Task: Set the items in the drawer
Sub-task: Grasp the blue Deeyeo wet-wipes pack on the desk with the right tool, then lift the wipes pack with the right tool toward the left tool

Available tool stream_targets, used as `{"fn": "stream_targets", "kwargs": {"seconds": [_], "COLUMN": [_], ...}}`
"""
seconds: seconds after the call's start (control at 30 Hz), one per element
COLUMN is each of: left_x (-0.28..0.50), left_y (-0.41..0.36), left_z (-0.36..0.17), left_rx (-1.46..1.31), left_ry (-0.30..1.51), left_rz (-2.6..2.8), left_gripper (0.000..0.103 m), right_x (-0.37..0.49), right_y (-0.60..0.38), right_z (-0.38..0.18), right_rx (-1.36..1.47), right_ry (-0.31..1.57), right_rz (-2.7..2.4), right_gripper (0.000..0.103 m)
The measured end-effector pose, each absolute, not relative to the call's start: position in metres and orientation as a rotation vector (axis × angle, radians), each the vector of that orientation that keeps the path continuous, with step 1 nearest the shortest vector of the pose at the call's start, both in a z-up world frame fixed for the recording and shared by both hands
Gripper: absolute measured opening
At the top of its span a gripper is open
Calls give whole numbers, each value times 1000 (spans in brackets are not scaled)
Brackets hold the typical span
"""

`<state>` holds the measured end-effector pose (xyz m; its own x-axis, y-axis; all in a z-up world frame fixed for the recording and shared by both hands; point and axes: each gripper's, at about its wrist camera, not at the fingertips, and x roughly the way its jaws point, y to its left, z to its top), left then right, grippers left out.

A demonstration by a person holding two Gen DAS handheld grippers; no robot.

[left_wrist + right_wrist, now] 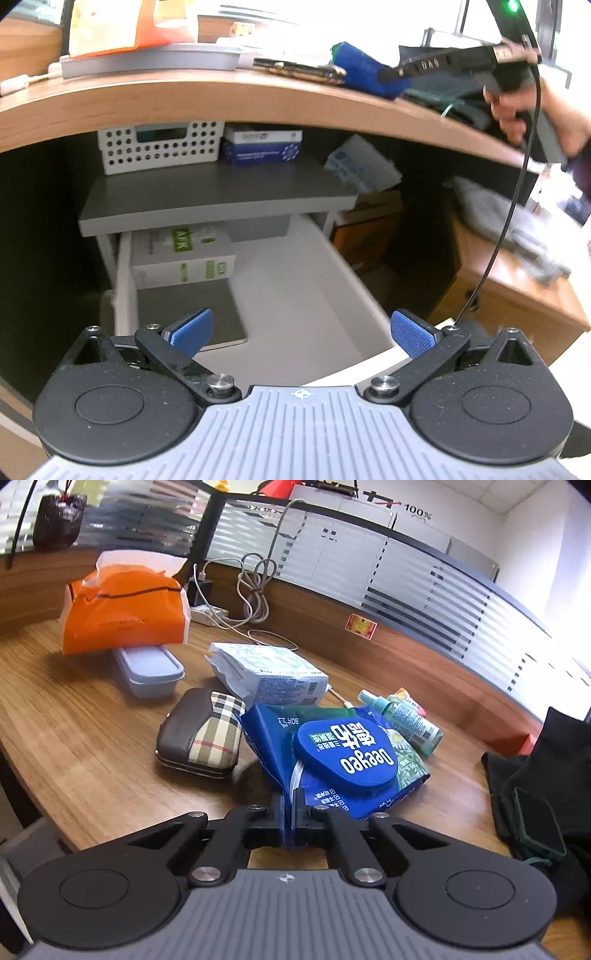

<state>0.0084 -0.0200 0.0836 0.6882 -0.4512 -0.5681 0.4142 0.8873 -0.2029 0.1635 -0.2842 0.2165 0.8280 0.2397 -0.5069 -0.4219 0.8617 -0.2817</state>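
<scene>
Your right gripper (293, 812) pinches the near edge of the blue wipes pack (332, 760) on the desk (92, 746).

The pack's long axis runs away from you, its lid label upside down. Your left gripper (301, 334) hangs wide open and empty above the open drawer (295, 295).

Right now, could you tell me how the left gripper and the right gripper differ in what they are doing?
The left gripper is open and empty, while the right gripper is shut on the blue wipes pack. The left one hangs over the open drawer under the desk; the right one is up at the desk top. Both are the same black two-finger build.
</scene>
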Motion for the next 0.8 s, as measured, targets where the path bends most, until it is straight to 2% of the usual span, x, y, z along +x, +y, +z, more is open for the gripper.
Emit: {"fn": "stream_targets", "kwargs": {"seconds": [0.63,0.8], "left_x": [28,35], "left_y": [-65,-80], "left_z": [151,169], "left_rx": [58,48], "left_ry": [562,543], "left_rz": [-630,-693], "left_gripper": [103,103], "right_x": [61,42], "right_y": [-325,-331], "right_z": [227,228], "right_rx": [-348,-372], "right_ry": [527,516], "right_rz": [468,473], "right_gripper": [3,7]}}
